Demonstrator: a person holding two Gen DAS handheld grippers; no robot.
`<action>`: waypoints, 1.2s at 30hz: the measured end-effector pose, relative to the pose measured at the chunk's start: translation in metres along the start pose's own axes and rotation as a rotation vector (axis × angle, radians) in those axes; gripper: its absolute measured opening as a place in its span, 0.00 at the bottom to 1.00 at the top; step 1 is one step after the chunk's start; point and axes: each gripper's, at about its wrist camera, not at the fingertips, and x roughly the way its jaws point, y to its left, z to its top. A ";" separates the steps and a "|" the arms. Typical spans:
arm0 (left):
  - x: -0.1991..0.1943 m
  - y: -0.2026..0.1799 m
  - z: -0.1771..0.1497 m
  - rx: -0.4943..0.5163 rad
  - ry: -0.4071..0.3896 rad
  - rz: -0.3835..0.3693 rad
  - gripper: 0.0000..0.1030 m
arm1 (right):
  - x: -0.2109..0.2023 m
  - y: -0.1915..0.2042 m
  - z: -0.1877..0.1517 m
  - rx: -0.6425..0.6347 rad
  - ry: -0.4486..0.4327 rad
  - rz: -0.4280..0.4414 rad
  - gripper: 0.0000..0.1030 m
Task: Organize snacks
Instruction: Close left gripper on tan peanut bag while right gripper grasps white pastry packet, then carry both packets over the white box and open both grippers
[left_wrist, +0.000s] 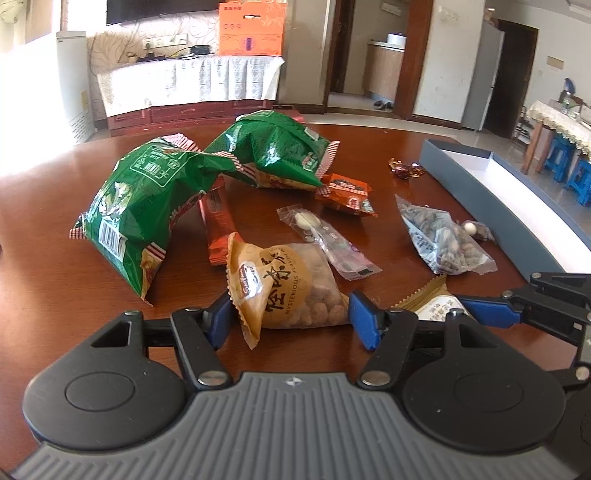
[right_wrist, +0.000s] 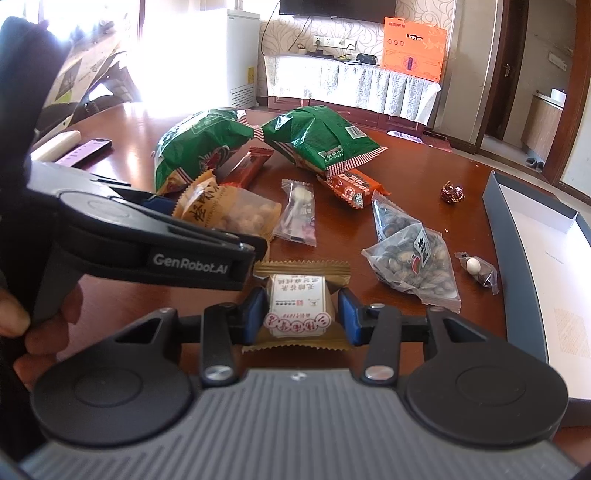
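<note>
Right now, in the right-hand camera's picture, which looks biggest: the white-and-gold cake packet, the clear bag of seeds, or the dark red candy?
1. Clear bag of seeds
2. White-and-gold cake packet, nearly as big, but closest to the camera, so unsure
3. Dark red candy, clearly smallest

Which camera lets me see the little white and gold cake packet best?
The right wrist view. There the cake packet sits whole between the right gripper pads, label readable. The left wrist view shows only its gold corner, hidden behind the left gripper.

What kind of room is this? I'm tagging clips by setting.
Probably a home living-dining room: a wooden table strewn with snack bags, a cloth-draped TV cabinet, and a kitchen doorway.
</note>
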 end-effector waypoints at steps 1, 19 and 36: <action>-0.001 0.000 0.000 0.006 -0.002 -0.006 0.66 | -0.001 0.000 0.000 -0.001 0.001 0.000 0.45; -0.047 0.006 0.002 0.042 -0.110 -0.053 0.52 | -0.032 -0.003 0.010 0.029 -0.102 0.030 0.45; -0.036 -0.082 0.059 0.060 -0.227 -0.193 0.52 | -0.077 -0.087 0.015 0.209 -0.234 -0.230 0.45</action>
